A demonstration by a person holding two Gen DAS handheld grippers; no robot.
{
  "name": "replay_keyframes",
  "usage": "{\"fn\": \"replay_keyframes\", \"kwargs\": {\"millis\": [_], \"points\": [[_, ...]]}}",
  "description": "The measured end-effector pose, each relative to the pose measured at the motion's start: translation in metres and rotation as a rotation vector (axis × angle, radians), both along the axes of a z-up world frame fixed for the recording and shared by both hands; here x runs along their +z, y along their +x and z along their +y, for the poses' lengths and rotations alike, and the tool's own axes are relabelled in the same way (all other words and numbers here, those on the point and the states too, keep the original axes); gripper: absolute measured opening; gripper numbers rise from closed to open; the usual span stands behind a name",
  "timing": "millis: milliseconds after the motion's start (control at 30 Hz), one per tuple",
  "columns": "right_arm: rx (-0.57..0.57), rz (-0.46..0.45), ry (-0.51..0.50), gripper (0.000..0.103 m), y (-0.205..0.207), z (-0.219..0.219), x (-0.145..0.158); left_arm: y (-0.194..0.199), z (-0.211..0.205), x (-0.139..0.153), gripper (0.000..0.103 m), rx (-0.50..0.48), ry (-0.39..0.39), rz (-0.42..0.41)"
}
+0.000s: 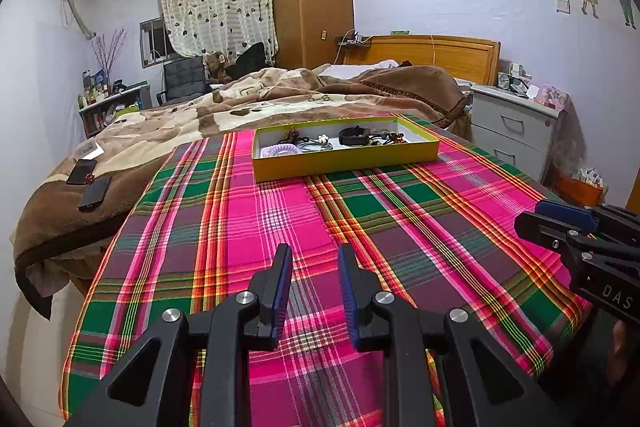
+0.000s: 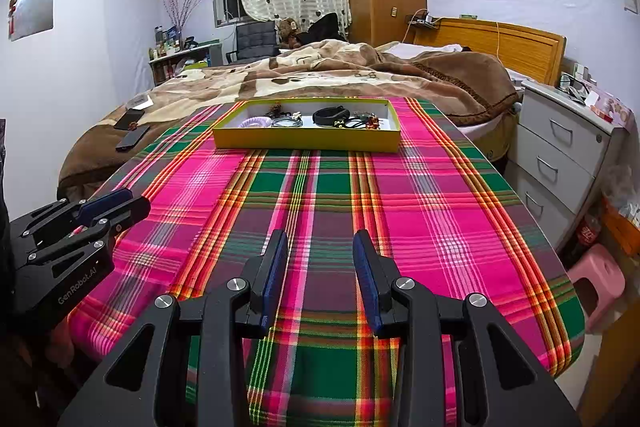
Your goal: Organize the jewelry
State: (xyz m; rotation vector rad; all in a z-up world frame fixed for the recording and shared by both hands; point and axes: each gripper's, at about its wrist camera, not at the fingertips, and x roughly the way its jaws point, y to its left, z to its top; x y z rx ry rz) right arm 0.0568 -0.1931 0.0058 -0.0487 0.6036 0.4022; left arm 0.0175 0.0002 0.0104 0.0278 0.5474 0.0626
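At the far end of the tabletop (image 2: 420, 195), on the pink-and-green plaid cloth (image 1: 280, 211), sits a shallow yellow box (image 2: 307, 141) with a white floor. Inside it, jewelry lies in a loose row: a pale purple coiled band (image 2: 256, 123) at the left end, a set of thin silvery bangles (image 2: 287, 123) just beside it, a black strap-like band (image 2: 330, 115) near the middle, and a tangle of dark cords with small red and gold beads (image 2: 366, 122) toward the right. Finer detail is too small to tell.

Left hand-held gripper (image 1: 314, 257): near end of the tabletop, jaws parted with a moderate gap, nothing between them, plaid showing through.

Right hand-held gripper (image 2: 320, 243): alongside, jaws parted somewhat wider, holding nothing. Both are well apart from the box.

Beyond the tabletop a bed with a brown blanket (image 2: 360, 67); two dark phones (image 1: 89, 183) lie on it at left. A grey drawer unit (image 2: 560, 147) stands at right.
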Motion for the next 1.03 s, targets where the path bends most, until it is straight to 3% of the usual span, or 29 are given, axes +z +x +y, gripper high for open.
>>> {"fn": "replay_keyframes", "kwargs": {"millis": [1033], "points": [[0.001, 0.001, -0.005, 0.035, -0.0029, 0.0023, -0.0004, -0.0007, -0.0030, -0.0064, 0.023, 0.006, 0.018, 0.012]]}}
